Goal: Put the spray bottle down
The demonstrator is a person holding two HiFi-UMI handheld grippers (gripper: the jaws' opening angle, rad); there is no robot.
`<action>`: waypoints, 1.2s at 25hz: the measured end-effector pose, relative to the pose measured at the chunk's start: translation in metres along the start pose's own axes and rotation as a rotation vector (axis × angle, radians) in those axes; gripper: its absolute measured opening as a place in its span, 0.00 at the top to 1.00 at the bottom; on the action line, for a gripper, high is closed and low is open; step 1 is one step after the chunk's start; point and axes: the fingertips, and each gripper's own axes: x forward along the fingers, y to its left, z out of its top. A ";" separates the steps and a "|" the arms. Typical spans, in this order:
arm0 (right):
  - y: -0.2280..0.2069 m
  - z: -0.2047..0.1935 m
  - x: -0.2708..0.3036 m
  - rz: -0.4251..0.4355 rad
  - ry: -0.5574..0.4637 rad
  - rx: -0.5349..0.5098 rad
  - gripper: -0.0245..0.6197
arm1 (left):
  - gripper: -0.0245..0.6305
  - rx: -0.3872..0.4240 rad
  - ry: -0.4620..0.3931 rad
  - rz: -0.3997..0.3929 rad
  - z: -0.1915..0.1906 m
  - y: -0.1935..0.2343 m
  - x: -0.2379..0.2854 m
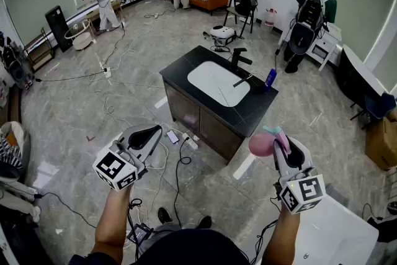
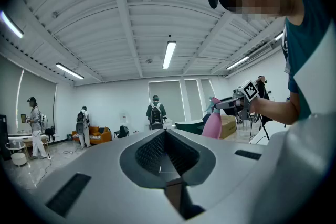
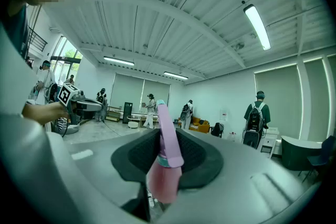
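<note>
The pink spray bottle (image 1: 263, 144) with a teal collar is held in the air by my right gripper (image 1: 277, 141), which is shut on it. In the right gripper view the spray bottle (image 3: 164, 165) stands upright between the jaws of the right gripper (image 3: 163, 178), its lilac trigger head pointing up. The left gripper view shows the spray bottle (image 2: 212, 124) at the right, off to the side. My left gripper (image 1: 151, 132) hangs at the lower left, level, with its jaws together on nothing. Its jaws fill the foreground of the left gripper view (image 2: 167, 161).
A black-topped cabinet (image 1: 260, 105) with a white basin (image 1: 217, 82), a black tap (image 1: 239, 58) and a small blue bottle (image 1: 271, 77) stands ahead on the tiled floor. A white tub (image 1: 335, 233) lies at the lower right. Cables (image 1: 177, 161) trail on the floor. Several people stand at the far walls.
</note>
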 end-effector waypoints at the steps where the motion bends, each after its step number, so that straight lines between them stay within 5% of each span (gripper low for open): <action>1: -0.001 0.001 -0.001 0.002 0.000 0.001 0.80 | 0.96 0.000 0.000 0.001 0.002 -0.001 0.000; 16: -0.015 -0.007 0.001 0.039 0.000 0.037 0.80 | 0.96 0.008 0.024 0.032 0.003 -0.019 0.000; 30: -0.016 -0.013 0.109 -0.004 0.025 0.080 0.80 | 0.96 -0.021 0.011 -0.018 -0.020 0.089 0.047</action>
